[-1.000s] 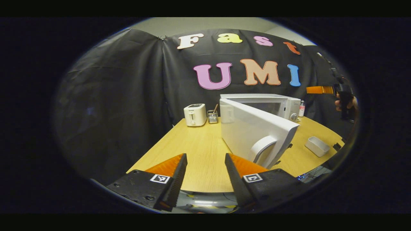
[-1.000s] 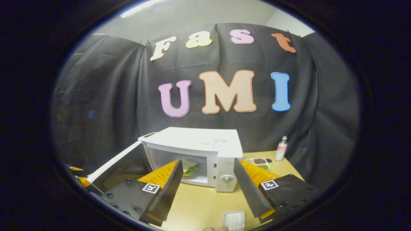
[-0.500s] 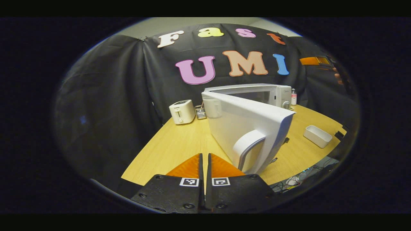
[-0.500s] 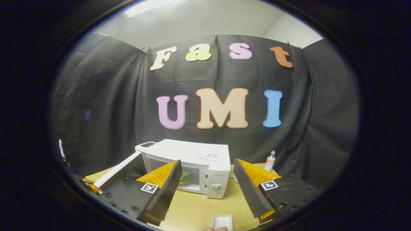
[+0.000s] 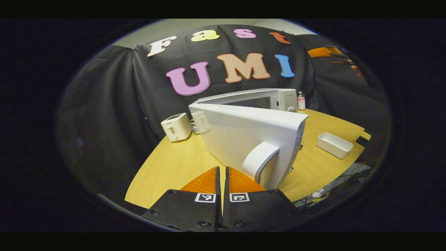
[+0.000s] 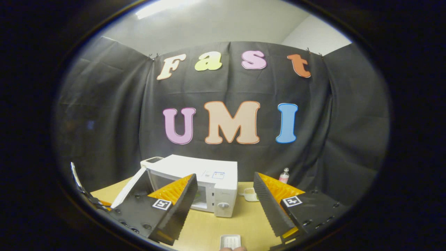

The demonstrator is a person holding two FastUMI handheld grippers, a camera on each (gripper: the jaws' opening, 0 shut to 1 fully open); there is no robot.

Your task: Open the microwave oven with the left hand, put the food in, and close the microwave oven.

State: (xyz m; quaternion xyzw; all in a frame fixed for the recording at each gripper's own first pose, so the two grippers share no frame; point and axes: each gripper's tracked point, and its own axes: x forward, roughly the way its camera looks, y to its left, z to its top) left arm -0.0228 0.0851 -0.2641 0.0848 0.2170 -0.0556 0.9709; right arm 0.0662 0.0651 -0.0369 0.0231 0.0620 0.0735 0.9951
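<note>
1. Two fingers of the left gripper are pressed together just beside the door handle.
2. The right gripper is spread, facing the open microwave on the surface.

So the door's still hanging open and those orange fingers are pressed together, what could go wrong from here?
The left gripper is shut beside the door handle, not on it, so a push to close the microwave door might glance off the curved handle. A hard swing could also shift the microwave on the table. The food looks close to the opening; the door might catch it.
</note>
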